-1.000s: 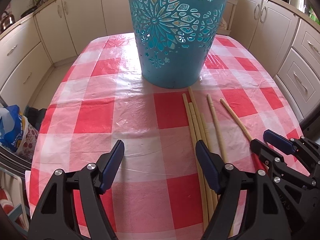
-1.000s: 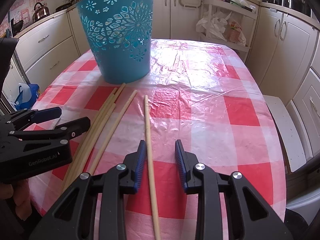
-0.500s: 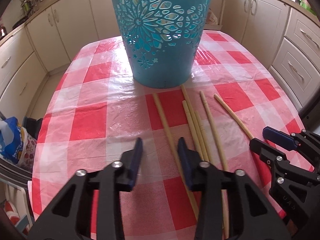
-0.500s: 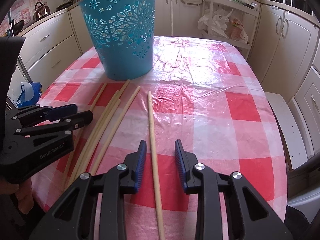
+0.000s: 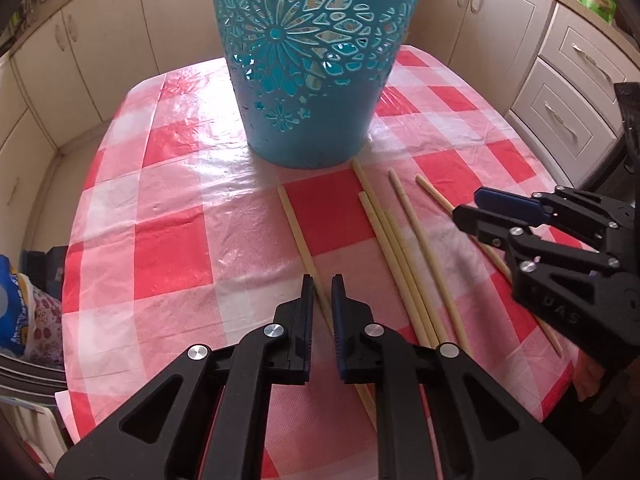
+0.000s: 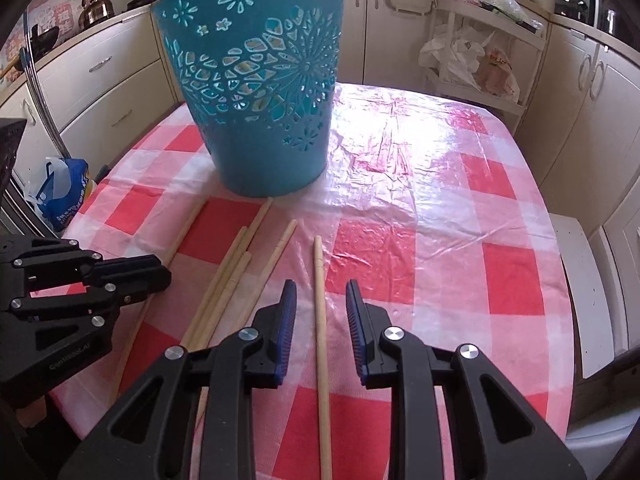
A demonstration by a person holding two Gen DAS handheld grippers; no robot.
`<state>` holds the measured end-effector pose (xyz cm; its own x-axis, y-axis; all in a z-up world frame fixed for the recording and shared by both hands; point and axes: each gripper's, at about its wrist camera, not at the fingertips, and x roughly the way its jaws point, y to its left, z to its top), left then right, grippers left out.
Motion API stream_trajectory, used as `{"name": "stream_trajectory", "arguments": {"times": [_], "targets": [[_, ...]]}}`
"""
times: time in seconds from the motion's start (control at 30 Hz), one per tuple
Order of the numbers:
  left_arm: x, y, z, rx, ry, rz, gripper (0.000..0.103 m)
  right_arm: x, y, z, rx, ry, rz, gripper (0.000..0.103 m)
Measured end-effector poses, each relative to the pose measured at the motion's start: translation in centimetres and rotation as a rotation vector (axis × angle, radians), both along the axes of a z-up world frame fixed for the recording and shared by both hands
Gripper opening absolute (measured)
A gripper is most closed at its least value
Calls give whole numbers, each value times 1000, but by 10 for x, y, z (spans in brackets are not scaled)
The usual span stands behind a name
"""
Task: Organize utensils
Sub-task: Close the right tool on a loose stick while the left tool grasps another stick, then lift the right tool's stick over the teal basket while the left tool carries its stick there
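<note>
Red checked cloth [image 5: 172,248] holds a blue bin [image 5: 312,80] and sticks. Left gripper [image 5: 322,300] pinches one stick [image 5: 298,236]. Right gripper [image 6: 320,312] sits open around another stick [image 6: 320,280].

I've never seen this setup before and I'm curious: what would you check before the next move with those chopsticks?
1. Left gripper lined up on the leftmost chopstick: ok, the stick runs between its fingers.
2. Left grip firm on that stick: cannot tell, only a narrow gap shows.
3. Right gripper straddling the rightmost chopstick: ok, jaws open.
4. Blue basket upright: ok.
5. Grippers apart from each other: ok.
6. Chopsticks stowed: not ok, six lie on the table.
</note>
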<state>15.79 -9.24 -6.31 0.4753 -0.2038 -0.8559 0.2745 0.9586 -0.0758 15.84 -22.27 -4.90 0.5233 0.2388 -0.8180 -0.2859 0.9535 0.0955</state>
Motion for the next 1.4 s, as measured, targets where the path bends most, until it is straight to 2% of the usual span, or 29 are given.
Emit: {"name": "stream_trajectory", "arguments": {"times": [0.03,0.07,0.1,0.27,0.37,0.47,0.63,0.7,0.77,0.8,0.83,1.0,1.27,1.4], "targets": [[0,0,-1,-2,-2,-8,9,3,1,-3,-13,6,2,24],[0,0,-1,-2,-3,-22,9,4,0,-5,-15,18,-1,14],[0,0,-1,-8,-1,-41,8,4,-3,-6,2,27,-9,12],[-2,6,2,-21,35,-141,7,-6,-16,-4,76,65,-34,10],[0,8,5,0,23,-113,7,-5,-16,-3,66,51,-30,13],[7,6,8,20,8,-73,9,2,-13,-2,54,39,-30,25],[22,-4,6,45,2,-15,20,11,-1,-3,-11,21,12,25],[28,-4,3,54,9,16,22,13,2,-6,-25,18,26,22],[31,-3,1,42,5,32,22,11,4,-6,-36,14,35,6],[31,-3,1,40,-2,36,17,11,3,-5,-35,14,35,6],[31,-3,0,33,-1,36,5,10,3,-5,-23,18,33,6],[30,2,-1,15,10,42,5,11,-2,-4,27,51,36,6],[32,-1,-1,57,-1,46,5,13,8,-5,-27,45,69,6],[29,8,0,-4,11,70,4,3,-3,-1,71,60,19,6]]}}
